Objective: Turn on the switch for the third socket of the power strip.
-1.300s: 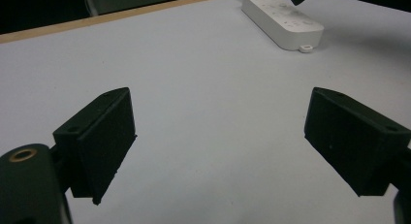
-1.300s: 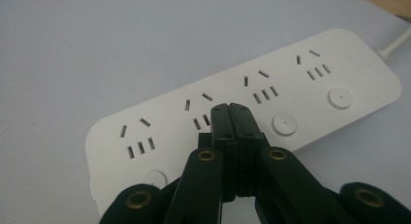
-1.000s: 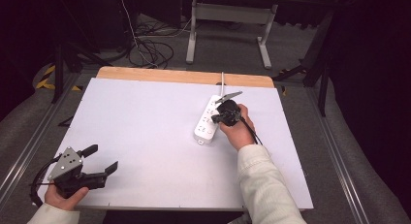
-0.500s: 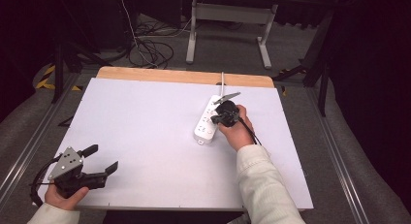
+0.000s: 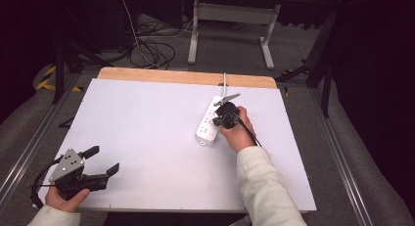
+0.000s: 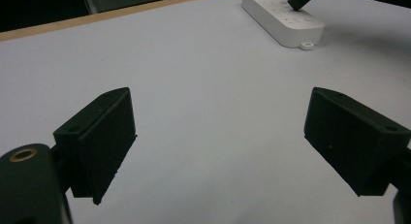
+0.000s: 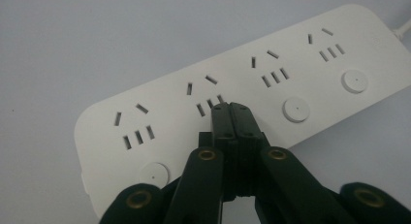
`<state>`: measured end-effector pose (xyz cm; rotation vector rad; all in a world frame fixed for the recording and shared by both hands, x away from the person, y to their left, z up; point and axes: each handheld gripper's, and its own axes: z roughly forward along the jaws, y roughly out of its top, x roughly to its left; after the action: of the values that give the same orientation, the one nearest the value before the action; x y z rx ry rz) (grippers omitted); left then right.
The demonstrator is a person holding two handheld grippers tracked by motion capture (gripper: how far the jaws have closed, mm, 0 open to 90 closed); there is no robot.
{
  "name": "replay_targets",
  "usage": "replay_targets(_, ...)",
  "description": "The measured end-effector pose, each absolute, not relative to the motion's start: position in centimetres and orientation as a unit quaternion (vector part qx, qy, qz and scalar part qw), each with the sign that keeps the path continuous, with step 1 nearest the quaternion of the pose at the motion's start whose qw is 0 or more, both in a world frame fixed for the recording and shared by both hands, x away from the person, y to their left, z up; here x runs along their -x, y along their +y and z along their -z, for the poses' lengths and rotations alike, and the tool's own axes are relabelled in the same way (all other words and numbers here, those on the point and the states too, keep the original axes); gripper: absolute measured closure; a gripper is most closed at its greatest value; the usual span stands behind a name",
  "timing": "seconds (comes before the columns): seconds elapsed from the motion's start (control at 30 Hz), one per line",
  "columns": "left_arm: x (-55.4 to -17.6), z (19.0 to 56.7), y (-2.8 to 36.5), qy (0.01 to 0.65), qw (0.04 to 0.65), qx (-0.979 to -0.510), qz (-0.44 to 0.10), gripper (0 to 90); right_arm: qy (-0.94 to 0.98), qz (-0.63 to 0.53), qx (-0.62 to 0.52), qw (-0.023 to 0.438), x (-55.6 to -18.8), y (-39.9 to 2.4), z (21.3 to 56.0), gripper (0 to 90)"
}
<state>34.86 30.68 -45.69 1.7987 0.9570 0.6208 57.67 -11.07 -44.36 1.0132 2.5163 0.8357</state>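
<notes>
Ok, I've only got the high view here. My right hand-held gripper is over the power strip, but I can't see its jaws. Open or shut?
Observer: Shut. In the right gripper view the right hand-held gripper has both jaws pressed together, with nothing between them.
Operator: Where is the tip on the strip?
Observer: On the power strip, just below the second socket group from the rounded near end, where that group's round button would sit.
Operator: And the left one?
Observer: The left hand-held gripper is wide open over bare table, holding nothing.
</notes>
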Motion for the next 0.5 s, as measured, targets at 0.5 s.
replay_targets(0.5,-34.79,45.65,30.70,0.392,0.484,-0.739,-0.255,11.8,0.869,-0.283,-0.379,0.147,-57.72,-10.79,44.41,90.0)
